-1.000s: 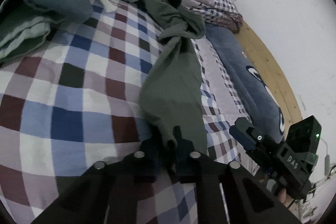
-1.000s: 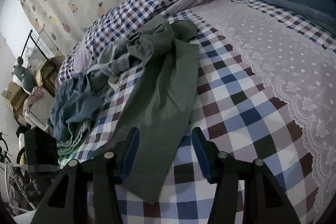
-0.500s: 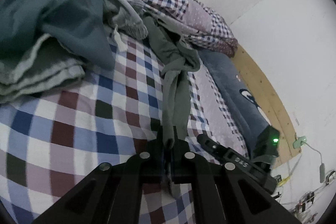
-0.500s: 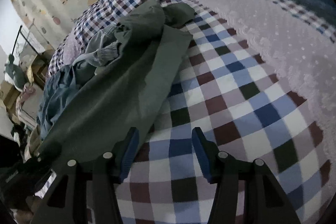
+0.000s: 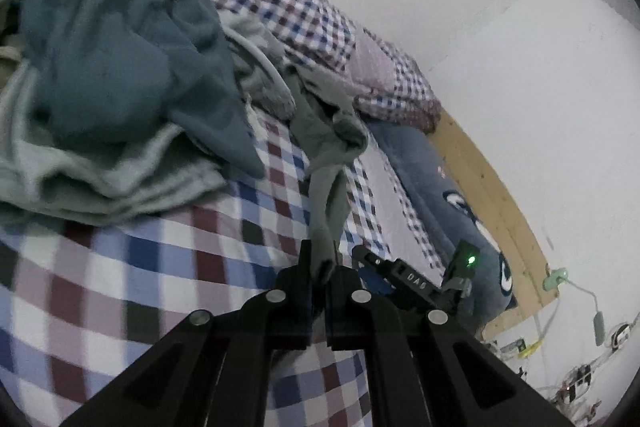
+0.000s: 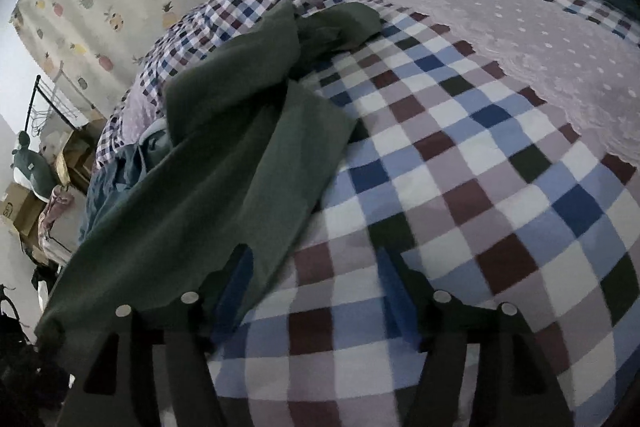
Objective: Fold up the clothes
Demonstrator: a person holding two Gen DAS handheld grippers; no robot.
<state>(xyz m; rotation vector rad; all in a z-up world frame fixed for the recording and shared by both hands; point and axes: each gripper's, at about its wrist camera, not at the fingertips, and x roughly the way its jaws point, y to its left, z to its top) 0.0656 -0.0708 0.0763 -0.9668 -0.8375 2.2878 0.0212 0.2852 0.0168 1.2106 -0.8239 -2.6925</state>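
Laying-out step: the left gripper (image 5: 320, 267) is clamped on the green garment (image 5: 326, 183) ahead; the right gripper (image 6: 316, 267), jaws wide and empty, should next pinch the cloth edge beside it.

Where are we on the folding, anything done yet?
Done: nothing; no folded stack shows in either view. In hand: the left tongs are shut on an edge of the green garment, pulling it taut off the checked bedspread; the right tongs are open, one finger under the cloth's edge. Left: folding this piece, then the crumpled teal and pale clothes pile.
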